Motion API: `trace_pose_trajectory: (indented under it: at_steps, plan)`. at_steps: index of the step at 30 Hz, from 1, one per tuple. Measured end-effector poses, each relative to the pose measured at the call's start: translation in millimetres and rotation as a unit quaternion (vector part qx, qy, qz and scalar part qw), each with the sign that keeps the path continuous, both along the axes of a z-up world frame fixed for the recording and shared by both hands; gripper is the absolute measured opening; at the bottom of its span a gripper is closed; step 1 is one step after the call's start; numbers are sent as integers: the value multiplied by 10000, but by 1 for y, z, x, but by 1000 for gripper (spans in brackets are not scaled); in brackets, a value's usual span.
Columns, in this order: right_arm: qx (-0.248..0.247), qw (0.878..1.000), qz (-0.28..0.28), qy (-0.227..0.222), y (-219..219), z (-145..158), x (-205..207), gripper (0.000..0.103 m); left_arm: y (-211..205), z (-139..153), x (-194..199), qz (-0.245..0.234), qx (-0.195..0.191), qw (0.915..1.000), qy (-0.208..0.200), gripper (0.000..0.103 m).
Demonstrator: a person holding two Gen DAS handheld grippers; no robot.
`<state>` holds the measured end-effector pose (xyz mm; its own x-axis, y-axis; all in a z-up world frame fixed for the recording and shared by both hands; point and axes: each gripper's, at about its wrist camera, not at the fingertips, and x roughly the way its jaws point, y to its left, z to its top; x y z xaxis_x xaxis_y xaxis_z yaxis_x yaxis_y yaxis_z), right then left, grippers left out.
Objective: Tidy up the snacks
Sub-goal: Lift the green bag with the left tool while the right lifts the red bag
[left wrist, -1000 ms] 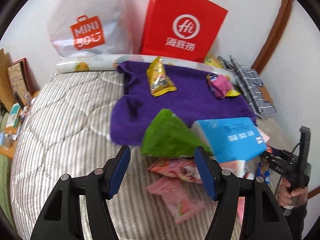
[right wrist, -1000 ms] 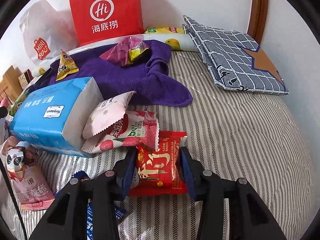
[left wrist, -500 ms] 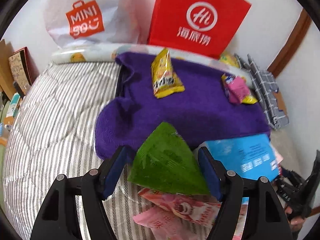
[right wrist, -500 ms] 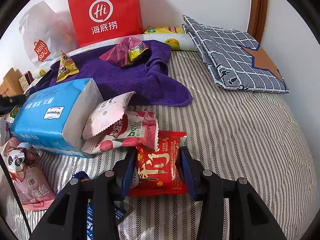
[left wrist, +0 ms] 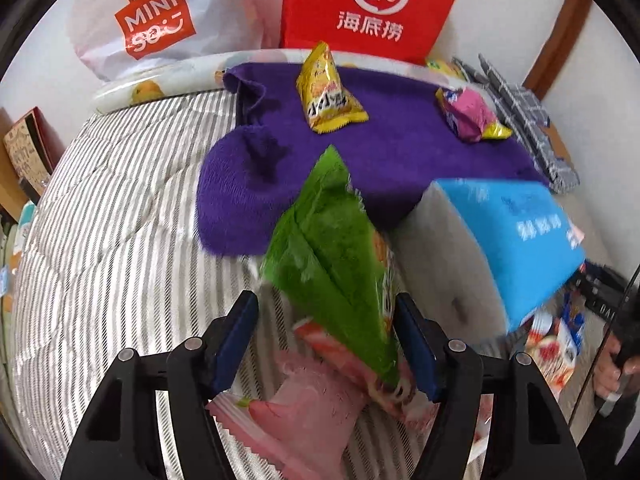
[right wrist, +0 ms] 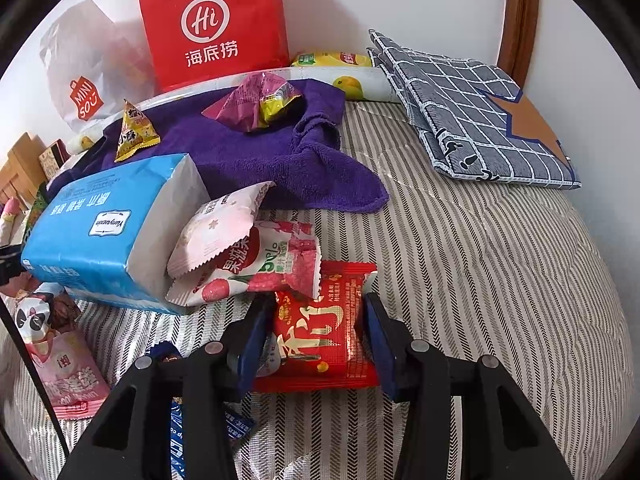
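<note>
A green triangular snack packet (left wrist: 332, 264) leans on pink packets (left wrist: 312, 412) on the striped bed. My left gripper (left wrist: 326, 340) straddles its lower end with its jaws closing. The right pad is at the packet's edge and the left pad stands clear of it. A red snack packet (right wrist: 320, 332) lies flat on the bed between the fingers of my right gripper (right wrist: 316, 336), whose jaws are opening. On the purple towel (left wrist: 400, 152) lie a yellow packet (left wrist: 328, 92) and a pink-and-yellow packet (left wrist: 468, 116).
A blue tissue pack (right wrist: 104, 224) lies left of the red packet, with pink-and-white packets (right wrist: 224, 236) leaning on it. A red paper bag (left wrist: 372, 4) and a white shopping bag (left wrist: 160, 20) stand against the wall. A grey checked cloth (right wrist: 472, 112) lies at the right.
My left gripper has dropped forward onto the green packet, which now sits between its fingers. The right gripper stays put over the red packet, its fingers a touch wider.
</note>
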<state>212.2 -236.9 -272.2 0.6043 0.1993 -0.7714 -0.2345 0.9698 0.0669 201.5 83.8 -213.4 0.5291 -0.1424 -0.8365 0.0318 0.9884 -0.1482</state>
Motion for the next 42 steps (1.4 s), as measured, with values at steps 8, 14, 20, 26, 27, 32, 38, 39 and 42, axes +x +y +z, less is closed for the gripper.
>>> trace_pose_trajectory:
  at_steps: [8,14,20,26,27,32,38,39,42]
  plan:
    - [15,10000,37,6,-1,-1,1,48,-4,-2,14,221,-228,9992,-238,66]
    - [13,10000,35,5,-1,0,1,48,-2,5,3,74,-279,9982,-520,57]
    - [14,10000,52,-32,-2,-3,0,49,1,6,-2,51,-524,9964,-664,56]
    - [108,9999,2,-23,-4,-2,1,45,5,11,-5,78,-648,9951,-741,53]
    - [124,9999,-8,-22,-5,-1,1,45,5,13,-6,83,-667,9948,-770,53]
    - [387,9992,-86,5,-13,-1,2,42,6,22,-14,74,-670,9922,-1044,50]
    - [108,9995,-302,-39,-10,1,-10,41,4,29,-25,75,-339,9905,-1333,44]
    - [171,9993,-321,-49,-12,3,-17,40,5,30,-28,62,-302,9904,-1348,42]
    - [253,9990,-354,-134,-16,12,-33,40,8,32,-35,1,-370,9904,-1333,39]
